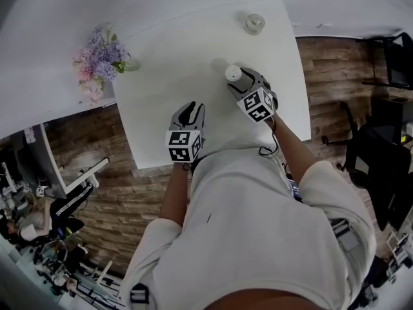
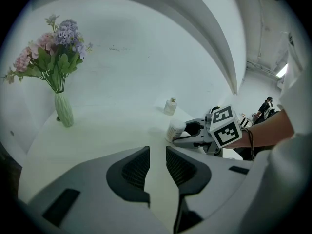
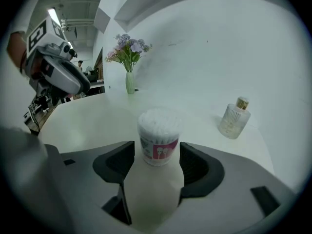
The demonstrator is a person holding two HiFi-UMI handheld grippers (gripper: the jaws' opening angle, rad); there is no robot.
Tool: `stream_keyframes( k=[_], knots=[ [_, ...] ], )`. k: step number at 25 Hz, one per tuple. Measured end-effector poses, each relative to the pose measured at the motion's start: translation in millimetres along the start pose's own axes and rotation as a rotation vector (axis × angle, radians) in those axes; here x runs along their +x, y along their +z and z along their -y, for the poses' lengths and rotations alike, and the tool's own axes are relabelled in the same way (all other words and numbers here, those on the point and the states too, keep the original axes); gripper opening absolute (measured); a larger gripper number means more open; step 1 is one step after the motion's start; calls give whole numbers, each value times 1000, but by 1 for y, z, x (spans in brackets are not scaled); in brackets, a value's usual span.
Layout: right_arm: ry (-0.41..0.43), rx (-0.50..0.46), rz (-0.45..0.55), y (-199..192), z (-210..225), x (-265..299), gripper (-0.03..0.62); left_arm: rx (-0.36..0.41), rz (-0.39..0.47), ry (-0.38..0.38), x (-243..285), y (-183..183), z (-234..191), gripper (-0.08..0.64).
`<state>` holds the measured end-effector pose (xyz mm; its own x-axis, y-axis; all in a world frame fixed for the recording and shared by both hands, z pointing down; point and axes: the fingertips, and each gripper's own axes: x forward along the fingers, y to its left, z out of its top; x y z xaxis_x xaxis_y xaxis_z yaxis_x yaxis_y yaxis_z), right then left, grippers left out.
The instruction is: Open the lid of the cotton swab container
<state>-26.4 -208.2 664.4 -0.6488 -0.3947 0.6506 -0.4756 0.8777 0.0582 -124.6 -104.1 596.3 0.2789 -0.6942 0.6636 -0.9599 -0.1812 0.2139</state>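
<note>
The cotton swab container point(image 1: 233, 73) is a small clear round tub with a pink label, packed with white swabs. It stands upright on the white table point(image 1: 187, 50) with its lid on. In the right gripper view the container point(image 3: 159, 135) stands between the tips of my right gripper point(image 3: 157, 156), which is open, a thin gap showing at each pad. My left gripper point(image 1: 191, 108) hovers over the table's near part, to the left of the container. Its jaws stand a narrow gap apart with nothing in them point(image 2: 157, 162). From the left gripper view the container point(image 2: 175, 129) sits at the right gripper's fingertips.
A small glass perfume bottle point(image 1: 254, 23) stands at the table's far edge, beyond the container point(image 3: 234, 117). A vase of purple and pink flowers point(image 1: 100, 63) sits at the far left corner. The table's right edge is close to my right arm; a black chair point(image 1: 381, 134) stands beyond it.
</note>
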Motion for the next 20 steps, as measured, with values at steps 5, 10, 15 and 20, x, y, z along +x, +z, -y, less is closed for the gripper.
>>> stream_keyframes(
  k=[5,10,15,20],
  knots=[
    [-39,55,22,8,9,9,279,14,-10,-14,2,-2,9,114],
    [-48,108,48,11,13,6,256,23,-13,-13,1,-4,14,114],
    [-21,128,83,13,11,-5,256,27,-14,-17,2,-4,15,114],
    [63,156,101,22,-3,-31,255,48,0,-35,4,1,26,114]
  ],
)
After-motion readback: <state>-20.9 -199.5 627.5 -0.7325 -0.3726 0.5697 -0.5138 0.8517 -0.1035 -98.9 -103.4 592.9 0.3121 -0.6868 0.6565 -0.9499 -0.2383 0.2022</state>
